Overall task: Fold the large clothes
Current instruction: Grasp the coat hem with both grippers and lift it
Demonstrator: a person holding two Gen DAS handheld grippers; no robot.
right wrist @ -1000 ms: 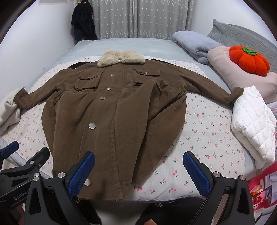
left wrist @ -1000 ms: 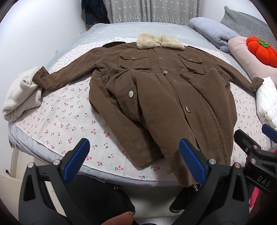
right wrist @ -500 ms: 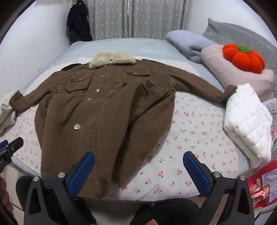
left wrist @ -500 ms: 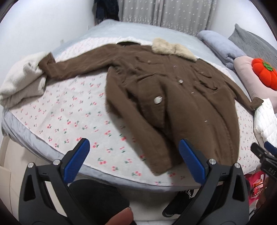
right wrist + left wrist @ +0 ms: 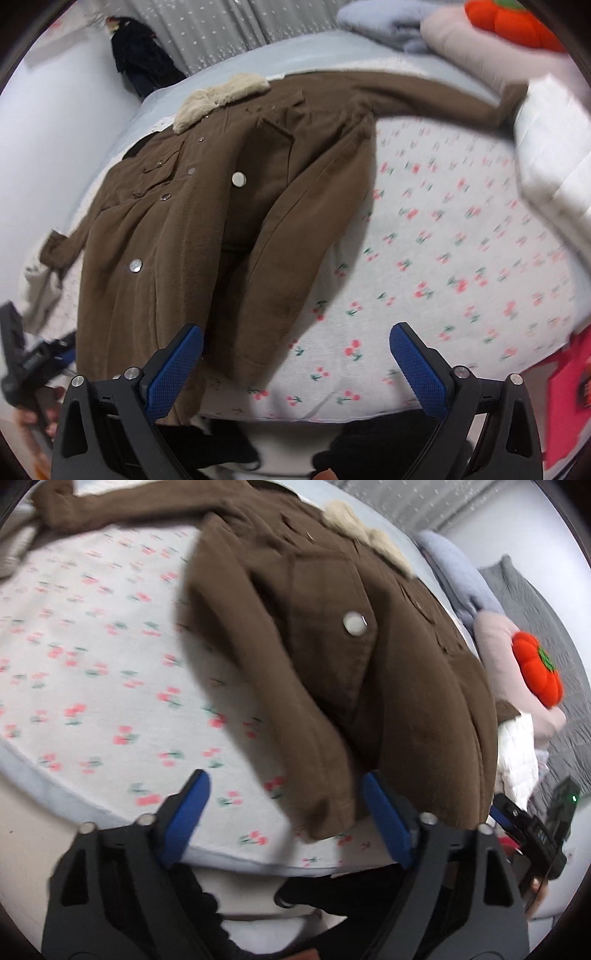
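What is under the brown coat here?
The brown coat lies on a cherry-print sheet over the bed; at its collar, something dark peeks out. Anything else beneath is covered.

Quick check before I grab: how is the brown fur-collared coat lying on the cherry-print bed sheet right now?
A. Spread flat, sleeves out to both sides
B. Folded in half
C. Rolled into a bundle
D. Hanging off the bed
A: the brown fur-collared coat lies spread on the cherry-print bed sheet, one sleeve stretched out to each side.

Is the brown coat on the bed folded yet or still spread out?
Spread out, not folded. The brown coat lies face up on the bed, both sleeves stretched out sideways and the fur collar at the far end.
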